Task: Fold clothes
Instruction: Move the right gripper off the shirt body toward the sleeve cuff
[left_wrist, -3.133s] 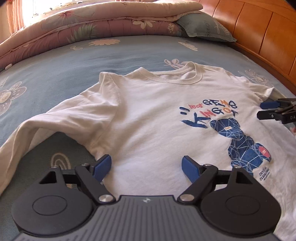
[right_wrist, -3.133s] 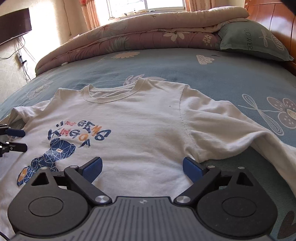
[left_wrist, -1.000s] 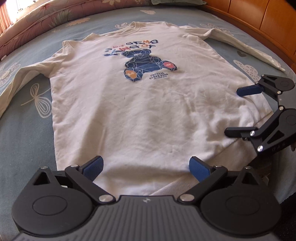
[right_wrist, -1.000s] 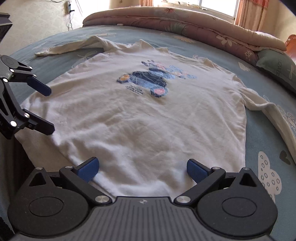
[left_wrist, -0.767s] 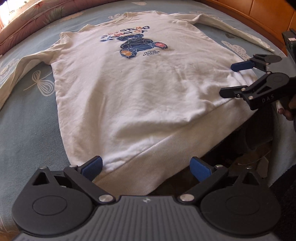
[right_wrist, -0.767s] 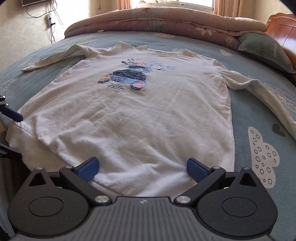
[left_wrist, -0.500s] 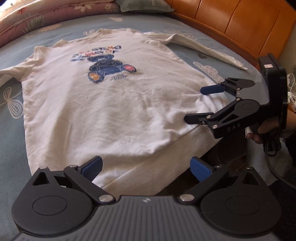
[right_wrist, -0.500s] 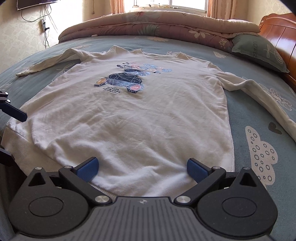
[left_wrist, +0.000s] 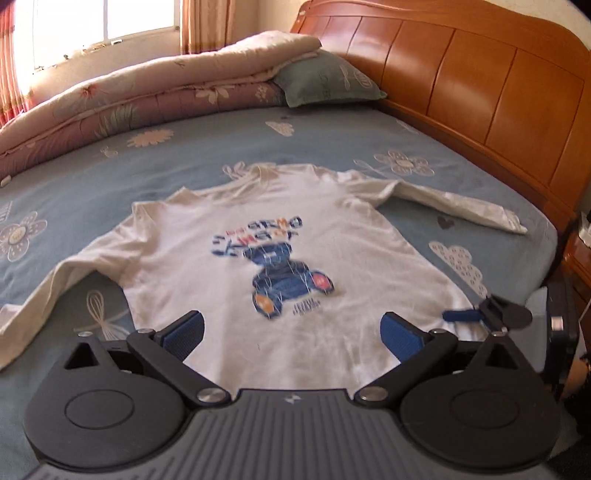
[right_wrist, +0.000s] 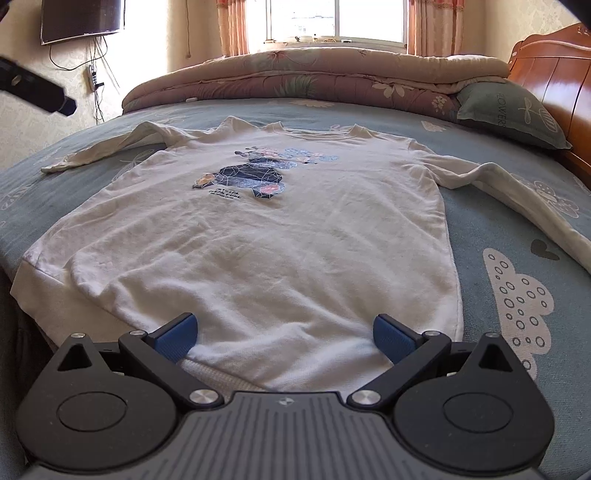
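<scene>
Hanging past the bed edge (right_wrist: 22, 295), the shirt (right_wrist: 280, 236) hem shows only from the right wrist

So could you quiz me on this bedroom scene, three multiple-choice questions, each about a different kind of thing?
1. Where does the white sweatshirt lie?
A. flat on the bed
B. over the headboard
C. on the floor

2. What colour is the bedsheet?
A. red
B. blue
C. black

3. How is the right gripper?
A. shut on a sleeve
B. open
C. out of sight

Answers: 1 A, it is spread front-up on the sheet. 2 B, blue with flower and cloud prints. 3 B, its blue pads stand wide apart over the hem, holding nothing.
</scene>
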